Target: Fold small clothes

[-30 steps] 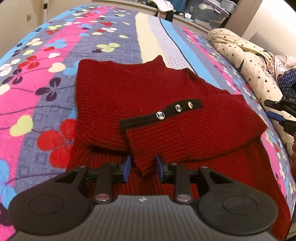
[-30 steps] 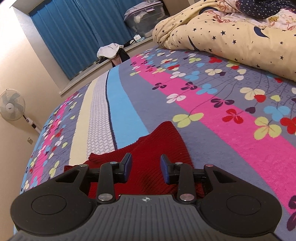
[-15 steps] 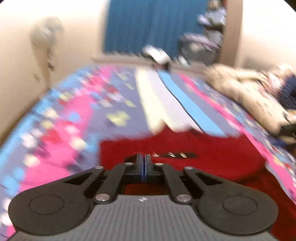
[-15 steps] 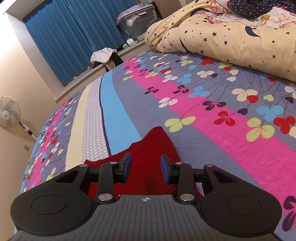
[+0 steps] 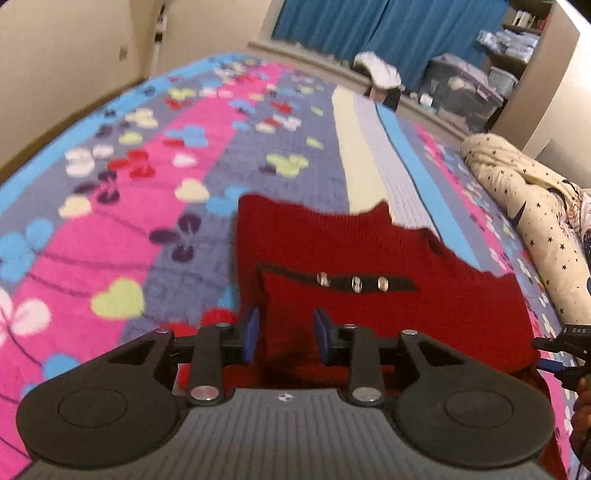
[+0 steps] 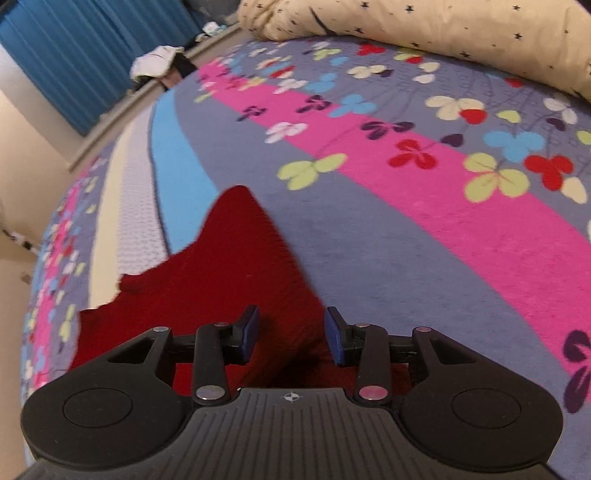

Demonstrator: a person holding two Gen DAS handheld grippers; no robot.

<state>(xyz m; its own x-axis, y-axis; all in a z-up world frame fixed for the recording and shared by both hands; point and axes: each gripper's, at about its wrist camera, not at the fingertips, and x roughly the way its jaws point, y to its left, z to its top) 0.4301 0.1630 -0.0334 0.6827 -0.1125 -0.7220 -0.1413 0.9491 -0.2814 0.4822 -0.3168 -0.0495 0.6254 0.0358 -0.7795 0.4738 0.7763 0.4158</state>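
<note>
The red sweater [image 5: 369, 273] lies flat on the bed [image 5: 155, 206], which is covered by a blanket with pink, grey, blue and cream stripes and a flower pattern. One sleeve is folded across the body of the sweater. A black band [image 5: 343, 282] with three shiny buttons [image 5: 355, 284] runs across the folded sleeve.

Left gripper [image 5: 285, 338]: the jaws are released, with a clear gap between the two blue pads [image 5: 252, 334]. The knit fabric shows in the gap between the pads; they do not clamp it. The gripper sits at the near edge of the sweater, with the band just beyond the fingertips.

Right gripper [image 6: 292, 338]: the jaws are released and spread apart. The pads sit over the near part of the sweater [image 6: 236, 280]; nothing is pinched. Beyond the fingertips, the fabric narrows to a point that rests on a grey stripe beside the blue stripe.

In the left wrist view, part of the right gripper [image 5: 561, 354] shows at the right edge, just beside the sweater.

A cream quilt with dark stars [image 6: 424, 22] lies along the far side of the bed. Blue curtains [image 5: 388, 29] hang behind the bed.
</note>
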